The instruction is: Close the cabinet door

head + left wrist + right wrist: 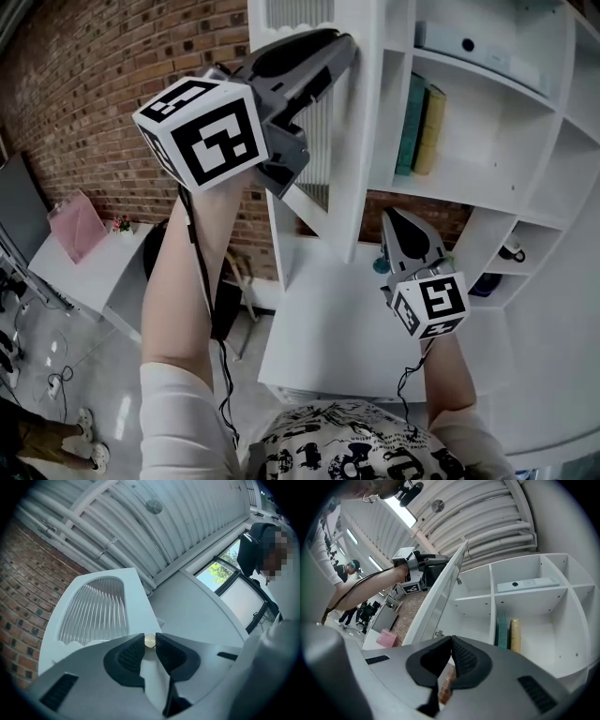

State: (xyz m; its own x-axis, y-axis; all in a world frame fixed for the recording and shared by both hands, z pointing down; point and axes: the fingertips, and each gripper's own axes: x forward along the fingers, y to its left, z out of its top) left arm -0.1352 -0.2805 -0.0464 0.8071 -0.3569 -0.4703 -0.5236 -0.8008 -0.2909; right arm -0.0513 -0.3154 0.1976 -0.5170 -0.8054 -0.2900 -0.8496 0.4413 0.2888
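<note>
The white cabinet door (345,150), with a ribbed glass panel (93,611), stands swung out from the shelf cabinet (487,141). My left gripper (343,45) is raised high at the door's edge. In the left gripper view its jaws (149,642) are shut on the door's small brass knob (149,640). The right gripper view shows the door (440,592) edge-on, with the left gripper (417,569) behind it. My right gripper (396,219) hangs lower, in front of the cabinet's lower shelf; its jaws (451,639) are shut with nothing in them.
Green and yellow books (420,127) stand on the middle shelf, and a flat white box (469,45) lies on the shelf above. A brick wall (84,84) runs behind on the left. At the left, a pink bag (75,225) sits on a white table (98,272).
</note>
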